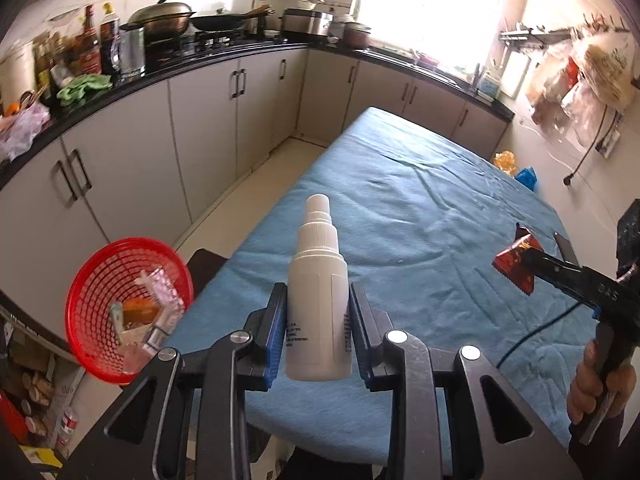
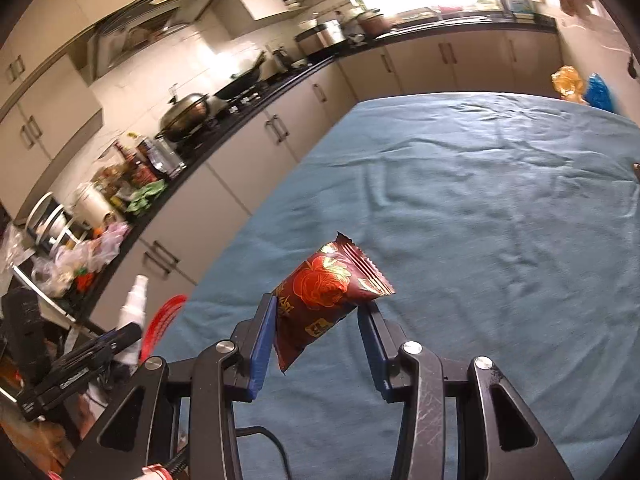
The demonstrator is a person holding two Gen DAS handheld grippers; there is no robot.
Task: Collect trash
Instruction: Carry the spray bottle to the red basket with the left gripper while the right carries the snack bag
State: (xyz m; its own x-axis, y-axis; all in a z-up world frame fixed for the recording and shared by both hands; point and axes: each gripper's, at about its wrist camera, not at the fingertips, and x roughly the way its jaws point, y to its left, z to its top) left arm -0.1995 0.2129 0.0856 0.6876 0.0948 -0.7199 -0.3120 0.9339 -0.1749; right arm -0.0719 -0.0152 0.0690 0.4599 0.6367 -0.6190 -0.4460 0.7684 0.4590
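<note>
Left gripper (image 1: 318, 320) is clamped on white spray bottle (image 1: 318, 280); right gripper (image 2: 316, 332) pinches red snack packet (image 2: 324, 300). Red basket (image 1: 128, 308), lower left of the left gripper, should be overhung fully before release, bottle first.

Before me a table (image 1: 420, 200) under a rumpled blue cloth fills a kitchen where pale cabinets (image 1: 208, 128) beneath a black counter (image 1: 224, 54) wrap two walls, a beige floor (image 1: 256, 188) runs between, and a window (image 1: 432, 4) glares white.
</note>
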